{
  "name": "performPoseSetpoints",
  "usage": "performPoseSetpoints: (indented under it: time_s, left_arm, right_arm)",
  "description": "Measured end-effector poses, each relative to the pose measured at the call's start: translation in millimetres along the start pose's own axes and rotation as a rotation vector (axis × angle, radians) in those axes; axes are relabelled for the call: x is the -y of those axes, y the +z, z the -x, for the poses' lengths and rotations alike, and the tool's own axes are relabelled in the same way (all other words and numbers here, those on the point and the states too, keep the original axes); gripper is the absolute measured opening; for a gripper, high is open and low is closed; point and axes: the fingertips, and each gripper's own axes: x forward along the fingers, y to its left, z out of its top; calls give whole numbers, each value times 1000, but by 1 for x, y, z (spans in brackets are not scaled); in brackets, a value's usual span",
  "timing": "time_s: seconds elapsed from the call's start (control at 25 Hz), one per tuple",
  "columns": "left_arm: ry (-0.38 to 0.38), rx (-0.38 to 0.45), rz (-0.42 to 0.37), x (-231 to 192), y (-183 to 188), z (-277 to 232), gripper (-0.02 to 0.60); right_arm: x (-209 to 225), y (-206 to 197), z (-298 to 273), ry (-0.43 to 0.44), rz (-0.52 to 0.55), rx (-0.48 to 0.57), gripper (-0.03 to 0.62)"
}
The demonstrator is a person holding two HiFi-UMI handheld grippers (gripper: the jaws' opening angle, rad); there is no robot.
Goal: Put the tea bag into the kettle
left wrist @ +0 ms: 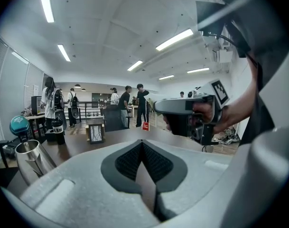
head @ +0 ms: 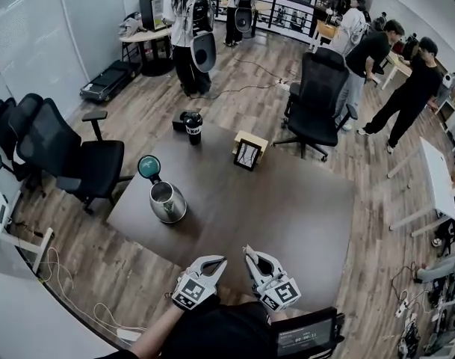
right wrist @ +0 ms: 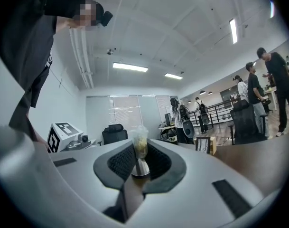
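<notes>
Between the fingers of the right gripper stands the tea bag — pale yellowish, crinkled, translucent — pinched upright.

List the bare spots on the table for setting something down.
Widest bare patch: the table's right half, from the box to the right edge. Also free: the strip between the kettle and the left tool and right tool at the near edge. Crowded: the far left, with kettle, black bottle and box.
</notes>
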Motion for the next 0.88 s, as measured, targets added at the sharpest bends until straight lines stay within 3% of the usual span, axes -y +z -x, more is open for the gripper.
performPoseSetpoints:
  time_s: [0.36, 0.88]
  left_arm:
    - [35, 8, 3, -16, -8, 26, -2]
    - [167, 9, 52, -54, -22, 60, -3]
  right_arm:
    - [-23, -5, -21, 41, 10, -21, 46]
    - [-53, -8, -67, 162, 26, -40, 46]
